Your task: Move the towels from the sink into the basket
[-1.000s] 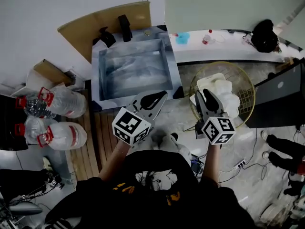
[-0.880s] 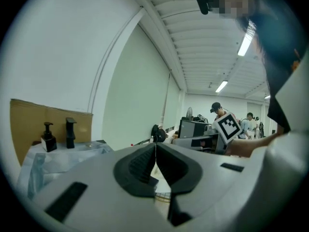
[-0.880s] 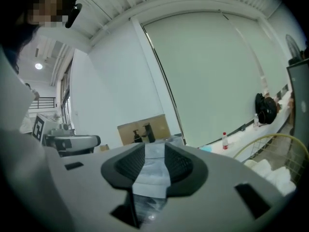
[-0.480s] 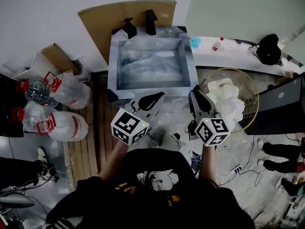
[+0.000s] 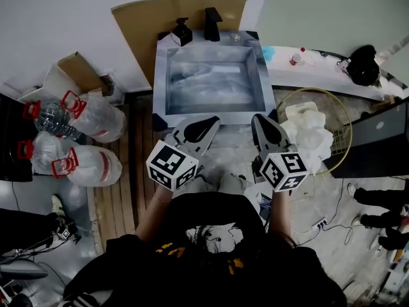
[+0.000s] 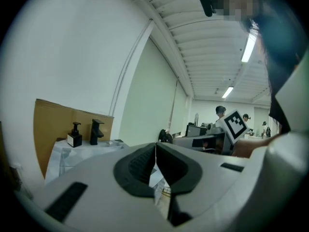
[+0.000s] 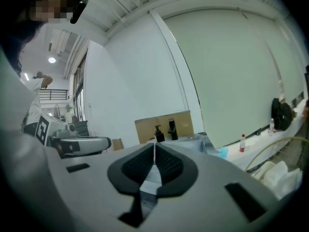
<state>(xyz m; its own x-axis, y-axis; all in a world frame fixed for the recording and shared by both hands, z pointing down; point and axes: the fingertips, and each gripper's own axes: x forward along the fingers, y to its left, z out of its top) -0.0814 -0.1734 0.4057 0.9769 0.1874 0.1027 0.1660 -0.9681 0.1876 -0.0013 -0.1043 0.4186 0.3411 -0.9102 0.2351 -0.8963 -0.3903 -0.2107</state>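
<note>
Just ahead of both gripper tips: sink. Left gripper clenched, jaw tips meeting, nothing between them. Right gripper jaws have just been closing, pads now pressed together, nothing held. Right of right gripper, just beside it: white towels heaped in wire basket. Far side of sink from grippers: black faucet, soap dispenser.

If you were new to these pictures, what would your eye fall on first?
Two grippers with black-and-white marker cubes fill the middle of the head view: the left gripper and the right gripper, both shut and empty, the right one's jaws having just closed. Beyond them stands the sink against the wall, and to its right a wire basket holds a heap of white towels.
</note>
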